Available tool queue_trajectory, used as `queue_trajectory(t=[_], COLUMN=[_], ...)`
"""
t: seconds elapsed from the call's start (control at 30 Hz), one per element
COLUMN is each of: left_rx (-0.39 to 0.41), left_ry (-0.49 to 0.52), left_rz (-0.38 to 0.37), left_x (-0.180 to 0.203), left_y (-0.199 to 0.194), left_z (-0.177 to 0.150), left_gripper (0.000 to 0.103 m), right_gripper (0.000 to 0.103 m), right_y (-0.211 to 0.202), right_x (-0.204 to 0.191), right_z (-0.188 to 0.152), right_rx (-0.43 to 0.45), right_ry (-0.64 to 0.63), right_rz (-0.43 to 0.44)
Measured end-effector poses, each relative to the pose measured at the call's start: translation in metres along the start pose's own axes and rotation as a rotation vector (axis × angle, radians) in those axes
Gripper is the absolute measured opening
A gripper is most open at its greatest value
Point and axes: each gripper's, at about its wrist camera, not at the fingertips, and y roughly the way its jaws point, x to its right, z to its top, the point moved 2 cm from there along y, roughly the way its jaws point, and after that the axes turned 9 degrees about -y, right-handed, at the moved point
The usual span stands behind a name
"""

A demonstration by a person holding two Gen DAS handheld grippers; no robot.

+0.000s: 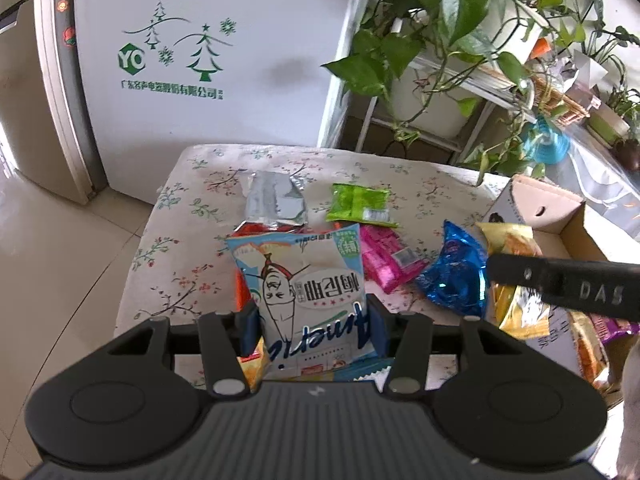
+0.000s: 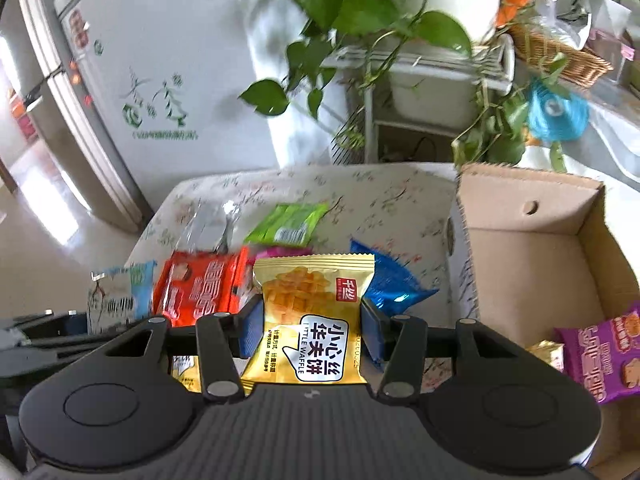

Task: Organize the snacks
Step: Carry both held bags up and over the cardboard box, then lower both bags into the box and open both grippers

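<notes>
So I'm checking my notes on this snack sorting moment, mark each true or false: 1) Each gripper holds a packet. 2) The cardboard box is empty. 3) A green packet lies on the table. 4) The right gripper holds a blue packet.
1) True: the left gripper is shut on the white cartoon packet, the right gripper on the yellow waffle packet.
2) False: the cardboard box holds a purple packet.
3) True: the green packet lies on the floral table.
4) False: it holds the yellow one; the blue packet lies on the table.

Floral-cloth table (image 1: 168, 248): silver packet (image 1: 274, 200), green packet (image 1: 358, 202), blue packet (image 1: 456, 276), cardboard box (image 2: 532, 248).
</notes>
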Motion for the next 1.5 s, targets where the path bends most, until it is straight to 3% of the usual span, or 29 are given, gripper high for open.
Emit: queue_trajectory(t=[0.5,0.9,1.13,1.5], left_rx=[0.034,-0.011,-0.052,-0.087], left_ry=[0.056,0.101,0.146,0.196], left_rz=[-0.159,-0.311,-0.362,-0.369], left_x=[0.068,0.151,0.191,0.234], left_y=[-0.021,-0.021,-0.01,0.011], left_z=[0.0,-0.011,-0.024,-0.036], left_gripper=[0.05,0.05,0.05,0.051], right_gripper=[0.057,0.057,0.057,0.057], right_y=[-0.053,-0.086,-0.098,-0.097], right_x=[0.077,0.134,0.153,0.164], right_z=[0.011,0.0,-0.008,-0.013], right_rx=[0.142,0.217,0.23,0.217], right_ry=[0.191,0.314,0.361,0.415], right_rz=[-0.057,-0.11,-0.122,-0.145])
